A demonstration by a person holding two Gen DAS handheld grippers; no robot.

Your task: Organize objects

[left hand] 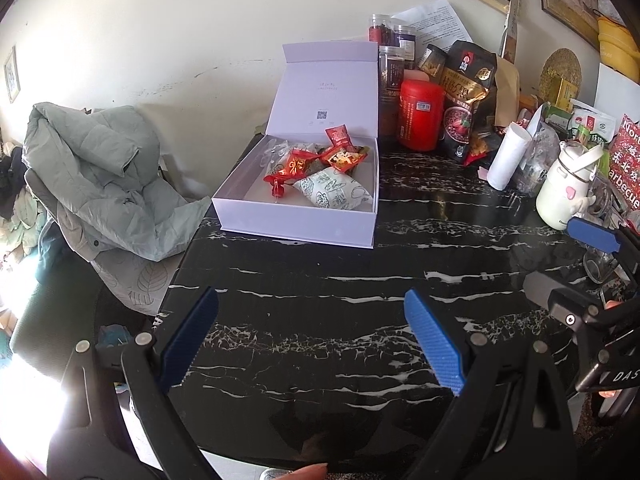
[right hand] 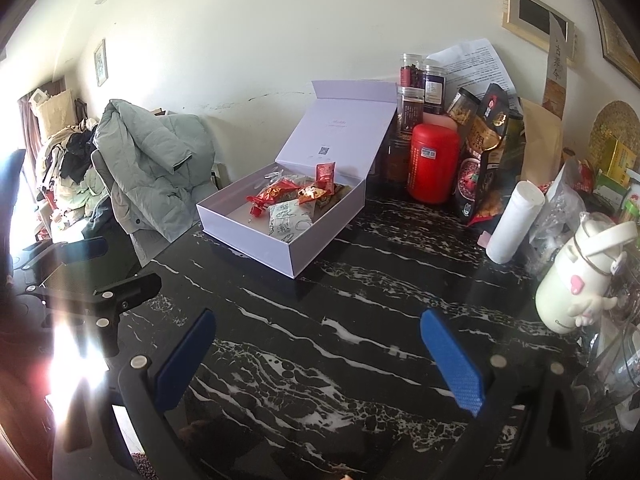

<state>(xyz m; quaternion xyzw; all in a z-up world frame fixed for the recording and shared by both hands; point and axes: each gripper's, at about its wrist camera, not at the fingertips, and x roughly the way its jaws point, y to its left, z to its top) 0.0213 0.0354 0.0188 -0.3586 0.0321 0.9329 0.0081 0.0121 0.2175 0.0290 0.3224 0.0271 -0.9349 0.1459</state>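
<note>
An open pale lilac box (left hand: 296, 228) (right hand: 288, 258) with its lid up stands on the black marble table (left hand: 320, 300) (right hand: 340, 320). Inside lie red snack packets (left hand: 340, 158) (right hand: 308, 194) and a white patterned pouch (left hand: 334, 192) (right hand: 290, 216). My left gripper (left hand: 316, 344) is open and empty, low over the table in front of the box. My right gripper (right hand: 320, 360) is open and empty, to the right of the left one; one of its blue fingers (left hand: 594, 232) shows in the left wrist view.
A red canister (left hand: 420, 118) (right hand: 434, 162), jars, a black snack bag (left hand: 470, 96) (right hand: 486, 152), a white roll (left hand: 508, 156) (right hand: 514, 220) and a white bottle (left hand: 568, 184) (right hand: 576, 280) crowd the back right. A grey jacket (left hand: 104, 176) (right hand: 156, 168) hangs over a chair on the left.
</note>
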